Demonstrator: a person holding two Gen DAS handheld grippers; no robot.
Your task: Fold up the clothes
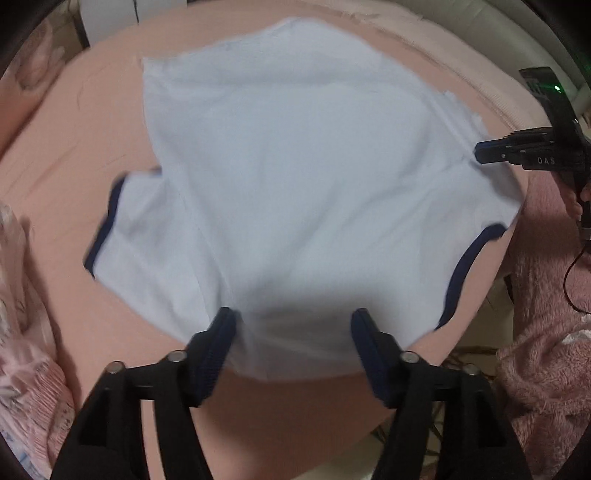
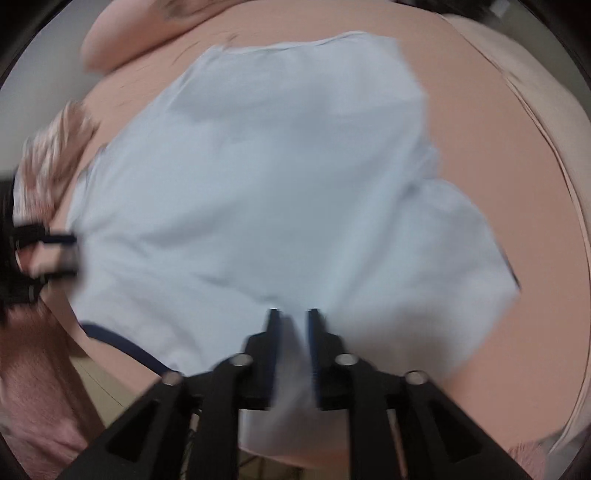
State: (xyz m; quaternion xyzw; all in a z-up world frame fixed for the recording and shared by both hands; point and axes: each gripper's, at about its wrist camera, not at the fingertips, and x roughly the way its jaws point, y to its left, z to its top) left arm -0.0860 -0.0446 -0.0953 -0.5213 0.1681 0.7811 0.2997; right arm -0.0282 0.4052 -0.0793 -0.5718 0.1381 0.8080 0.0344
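Note:
A pale blue T-shirt with navy trim lies spread on the pink bed sheet. One navy-edged sleeve points left and the navy neckline curves at the right. My left gripper hangs open over the shirt's near edge, fingers wide apart and off the cloth. In the right wrist view it shows blurred at the left edge. My right gripper stands over the shirt with its jaws a little apart and a fold of cloth loose in the gap. In the left wrist view it reaches in from the right.
A fluffy pink blanket lies at the right of the bed, and floral pink bedding at the left. A pillow lies at the far end. Floor shows past the bed's near edge.

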